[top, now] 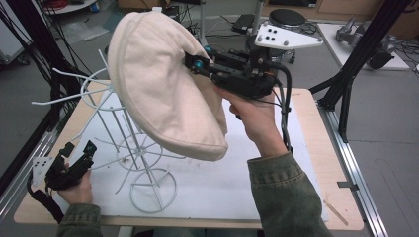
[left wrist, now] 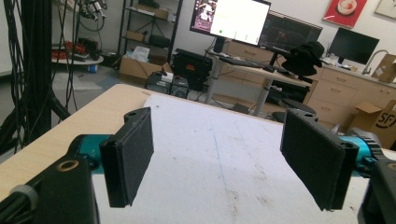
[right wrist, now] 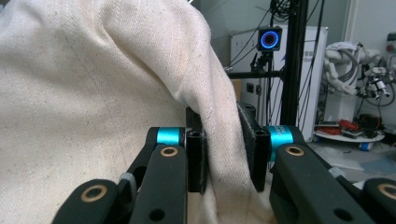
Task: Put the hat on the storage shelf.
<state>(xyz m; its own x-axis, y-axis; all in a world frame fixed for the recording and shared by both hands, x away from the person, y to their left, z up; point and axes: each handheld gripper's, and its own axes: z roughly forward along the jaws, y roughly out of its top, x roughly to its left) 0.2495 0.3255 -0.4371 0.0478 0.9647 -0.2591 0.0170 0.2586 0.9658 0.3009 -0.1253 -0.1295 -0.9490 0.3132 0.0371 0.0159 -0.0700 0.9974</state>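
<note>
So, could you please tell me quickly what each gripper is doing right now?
Left gripper: open, holding nothing.
Right gripper: shut on the cream hat.

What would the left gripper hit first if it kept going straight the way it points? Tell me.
Judging by its own view, the left gripper with open fingers points low across the white mat, so it would probably meet that mat first; depth is hard to judge.

We can read only "SF", printed in black on the brown cardboard box [left wrist: 379, 122] at the right edge of the left gripper view; text on the lit monitor [left wrist: 229, 17] is too small to read.
</note>
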